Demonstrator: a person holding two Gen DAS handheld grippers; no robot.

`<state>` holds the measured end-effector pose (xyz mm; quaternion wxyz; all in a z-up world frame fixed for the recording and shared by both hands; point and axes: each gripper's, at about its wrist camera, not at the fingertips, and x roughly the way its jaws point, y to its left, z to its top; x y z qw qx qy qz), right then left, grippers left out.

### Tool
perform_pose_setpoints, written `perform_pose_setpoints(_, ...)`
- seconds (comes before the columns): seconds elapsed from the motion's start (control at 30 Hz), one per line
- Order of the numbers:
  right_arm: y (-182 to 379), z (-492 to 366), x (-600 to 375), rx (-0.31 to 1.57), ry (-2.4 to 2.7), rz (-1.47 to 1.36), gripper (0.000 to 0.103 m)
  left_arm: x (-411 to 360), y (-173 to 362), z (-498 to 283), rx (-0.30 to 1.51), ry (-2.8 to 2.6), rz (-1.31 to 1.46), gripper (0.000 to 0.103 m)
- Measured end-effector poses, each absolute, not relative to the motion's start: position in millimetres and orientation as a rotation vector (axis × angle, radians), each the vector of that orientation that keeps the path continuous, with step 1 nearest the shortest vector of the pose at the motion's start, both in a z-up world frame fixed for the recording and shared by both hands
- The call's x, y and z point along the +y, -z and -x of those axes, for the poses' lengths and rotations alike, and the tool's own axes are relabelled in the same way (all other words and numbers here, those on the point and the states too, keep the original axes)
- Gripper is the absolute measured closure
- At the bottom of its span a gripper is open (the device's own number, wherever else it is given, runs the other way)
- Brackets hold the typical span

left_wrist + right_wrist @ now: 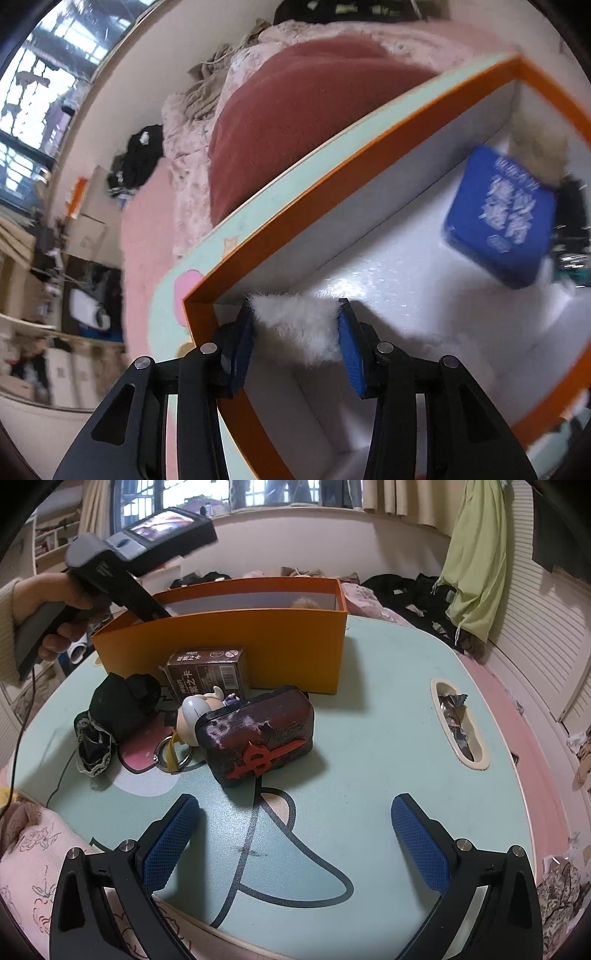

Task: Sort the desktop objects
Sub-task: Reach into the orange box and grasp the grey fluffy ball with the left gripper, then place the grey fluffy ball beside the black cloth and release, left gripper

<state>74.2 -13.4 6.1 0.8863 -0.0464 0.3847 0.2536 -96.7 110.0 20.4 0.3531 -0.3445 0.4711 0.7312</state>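
Observation:
My left gripper (297,328) is shut on a white fluffy object (299,325), held inside the orange box (266,236) near its corner. A blue tin (502,218) and a tan fluffy thing (535,144) lie on the box's white floor. In the right wrist view a hand holds the left gripper's body (107,561) with its fingers dipped behind the orange box (258,642) wall. My right gripper (295,834) stands open above the table, holding nothing. Ahead of it lie a dark case with a red emblem (258,734), a figurine keychain (195,712), a brown carton (210,672) and a black cloth pouch (114,705).
The round pale-green table (388,746) has a slot (458,723) holding foil wrappers on its right side. Pink bedding and a red blanket (295,125) surround the table. A green garment (476,554) hangs at the back right by scattered black clothes.

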Motion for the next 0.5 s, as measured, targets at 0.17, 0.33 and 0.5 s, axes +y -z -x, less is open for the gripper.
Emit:
perform_pose_setpoints(0.17, -6.1, -74.0, -13.3, 0.8, -0.526, 0.096, 0.0, 70.5, -71.9, 69.4, 0.853, -1.823, 0.844, 0.06)
perform_pose_setpoints(0.33, -5.8, -73.9, -13.5, 0.801, -0.525, 0.096, 0.0, 24.9, -91.0, 19.8, 0.64, -1.62, 0.837, 0.059)
perform_pose_setpoints(0.5, -5.4, -73.8, -13.6, 0.8, -0.525, 0.096, 0.0, 7.2, -74.1, 4.3, 0.565, -1.618, 0.798, 0.055)
